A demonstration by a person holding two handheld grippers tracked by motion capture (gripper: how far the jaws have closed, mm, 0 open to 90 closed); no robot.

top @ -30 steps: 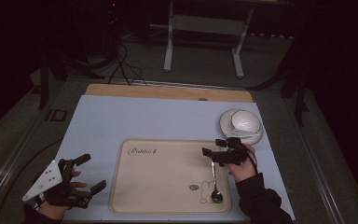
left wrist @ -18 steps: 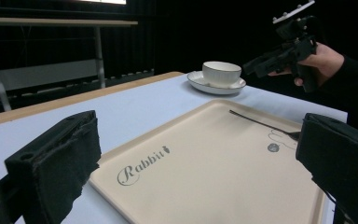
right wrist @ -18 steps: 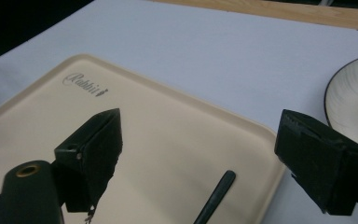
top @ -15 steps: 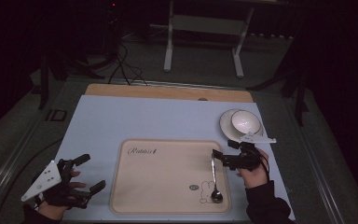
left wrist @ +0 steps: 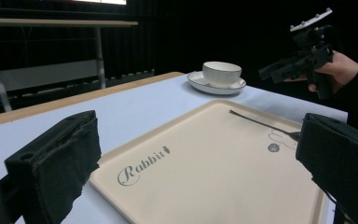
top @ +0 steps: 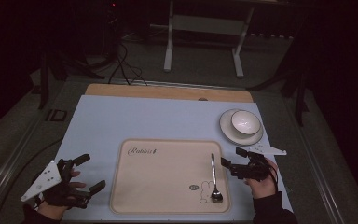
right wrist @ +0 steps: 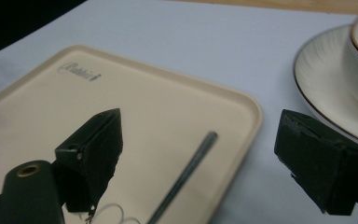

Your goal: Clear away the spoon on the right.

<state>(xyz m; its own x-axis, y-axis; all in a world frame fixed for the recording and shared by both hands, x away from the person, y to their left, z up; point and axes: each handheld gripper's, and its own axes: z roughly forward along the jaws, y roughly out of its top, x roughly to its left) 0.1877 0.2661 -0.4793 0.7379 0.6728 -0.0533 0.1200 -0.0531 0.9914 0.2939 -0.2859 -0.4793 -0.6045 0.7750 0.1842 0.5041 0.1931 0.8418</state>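
Observation:
A beige tray [top: 168, 179] printed "Rabbit" lies on the pale blue mat. A metal spoon [top: 213, 179] rests along the tray's right side, bowl end toward me. A white bowl [top: 245, 122] sits on a white saucer [top: 233, 134] at the far right. My right gripper [top: 230, 156] hovers open over the tray's right edge, beside the spoon handle [right wrist: 186, 172], which shows between its jaws. At the near left, off the tray, my left gripper [top: 93, 171] is held open and empty. The left gripper view looks across the tray [left wrist: 205, 168] to the bowl [left wrist: 221, 73] and the right gripper [left wrist: 272, 72].
The blue mat [top: 135, 121] covers the table up to a wooden strip [top: 168, 92] at the far edge. Beyond it stands a metal frame [top: 200, 42] on a dark floor with cables [top: 121, 65]. Saucer rim [right wrist: 317, 98] lies just right of the right jaw.
My right gripper has drawn back from beside the saucer toward me, to the tray's right edge, leaving the bowl uncovered. The left gripper has stayed put.

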